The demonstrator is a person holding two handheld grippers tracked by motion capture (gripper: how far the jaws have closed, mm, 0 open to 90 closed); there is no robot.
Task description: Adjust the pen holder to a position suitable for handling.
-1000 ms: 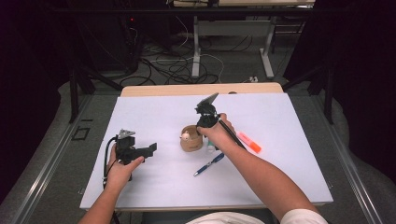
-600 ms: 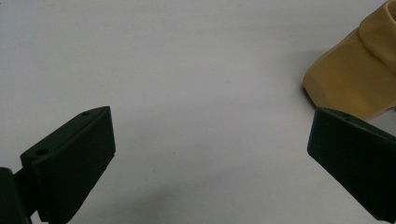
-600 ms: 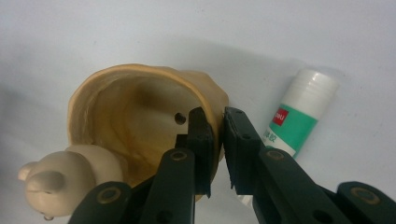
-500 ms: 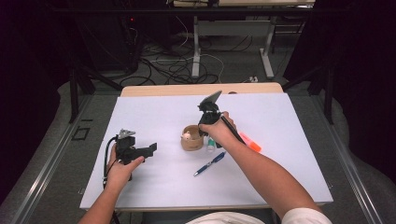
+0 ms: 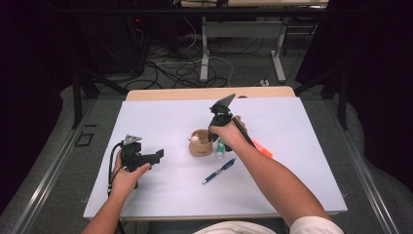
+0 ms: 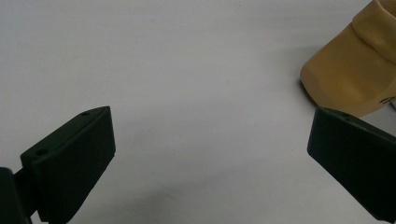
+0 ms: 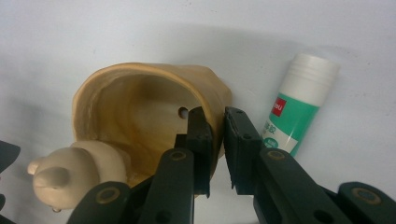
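Glue stick (image 5: 220, 147) just right of cup (image 5: 199, 145).

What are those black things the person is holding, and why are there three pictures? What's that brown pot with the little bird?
The black things are tongs, one in each hand, and each carries a small camera. One picture comes from a camera up high, looking down on the white table. The other two look along each pair of tongs.

The left tongs stand wide open over bare table, holding nothing. The right tongs are pinched shut on the wall of the tan pot, one jaw inside and one outside. A little pale bird figure sits on its rim.

Beside the pot lies a green and white glue stick. From above you also see a blue pen and an orange marker on the table.
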